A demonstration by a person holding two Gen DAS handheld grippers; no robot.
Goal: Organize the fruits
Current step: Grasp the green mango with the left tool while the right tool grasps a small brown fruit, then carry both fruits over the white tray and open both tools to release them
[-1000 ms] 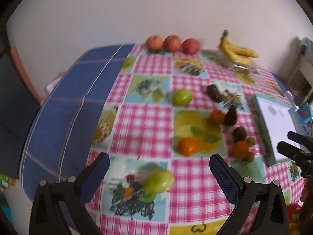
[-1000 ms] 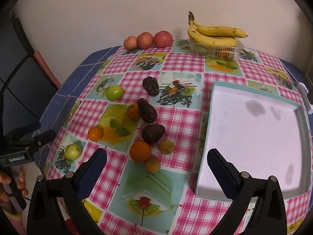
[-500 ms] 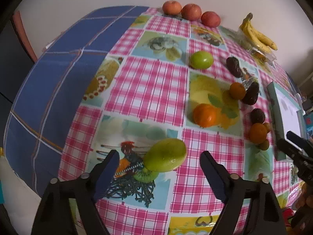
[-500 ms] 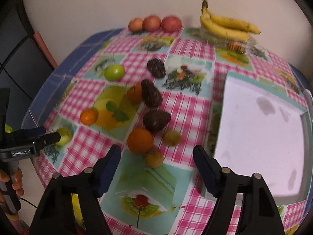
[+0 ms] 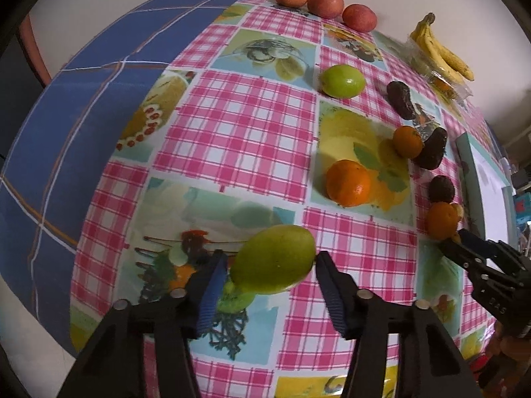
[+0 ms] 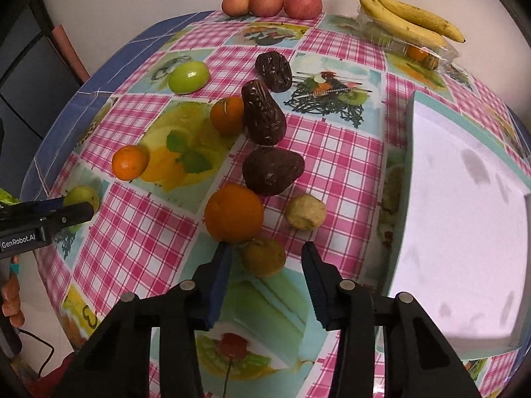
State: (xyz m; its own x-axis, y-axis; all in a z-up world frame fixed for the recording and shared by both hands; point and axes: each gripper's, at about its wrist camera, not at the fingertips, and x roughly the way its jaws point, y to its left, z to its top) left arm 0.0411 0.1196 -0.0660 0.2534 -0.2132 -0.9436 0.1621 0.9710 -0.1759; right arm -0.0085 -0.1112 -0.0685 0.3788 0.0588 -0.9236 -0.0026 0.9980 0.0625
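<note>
The left gripper [image 5: 270,262] has its jaws spread around a green fruit [image 5: 273,258]; the right gripper [image 6: 264,258] has its jaws apart around a small yellowish fruit [image 6: 264,257].

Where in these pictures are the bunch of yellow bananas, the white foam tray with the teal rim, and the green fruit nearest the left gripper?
Bunch of yellow bananas [image 6: 406,20]: right wrist view, middle of bunch.
White foam tray with teal rim [image 6: 464,219]: right wrist view, bare floor.
Green fruit [image 5: 273,258]: left wrist view, its centre.
</note>
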